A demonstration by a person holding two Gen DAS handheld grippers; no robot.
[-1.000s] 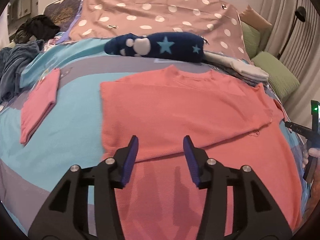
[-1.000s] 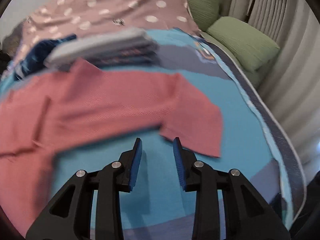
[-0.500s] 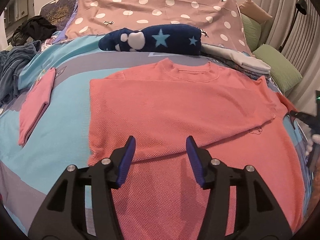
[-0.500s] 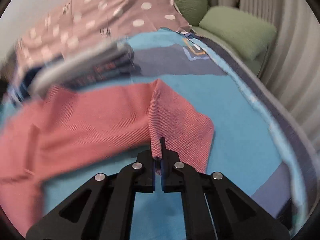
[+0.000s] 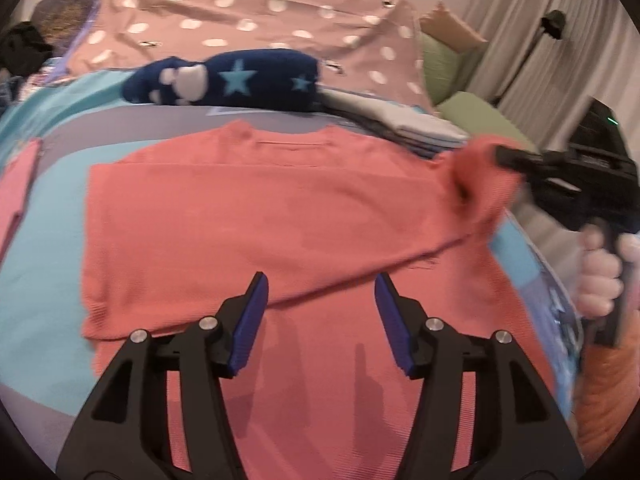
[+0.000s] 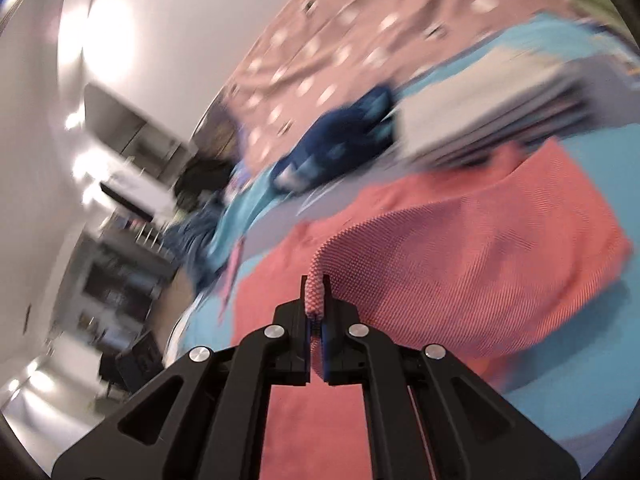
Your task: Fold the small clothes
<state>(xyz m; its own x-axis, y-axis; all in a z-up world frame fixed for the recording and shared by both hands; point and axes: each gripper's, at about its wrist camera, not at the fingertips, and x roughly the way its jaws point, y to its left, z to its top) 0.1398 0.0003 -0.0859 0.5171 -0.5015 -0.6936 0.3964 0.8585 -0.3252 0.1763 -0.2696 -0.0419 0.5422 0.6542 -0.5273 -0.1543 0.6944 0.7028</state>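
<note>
On the bed, a folded pink cloth lay at the far left, well apart from the coral shirt spread flat across the middle, collar toward the far pillows. Beyond the collar lay a navy star-patterned bundle, with a stack of folded clothes to its right.

The left tool hovered over the shirt's lower half. Its jaws had just been opening; they stood about half apart with nothing between them, the cloth below untouched.

At the right, the right tool was clamped tight on the edge of the shirt's right sleeve, which was lifted clear of the bed and bunched at the pinch. A hand gripped that tool's handle.

The shirt's long axis ran left to right across the view, and the sleeve hung at its right end. The likely next move was carrying that sleeve leftward over the body, so the right tool was the nearer one, and the fold line would run collar to hem.
</note>
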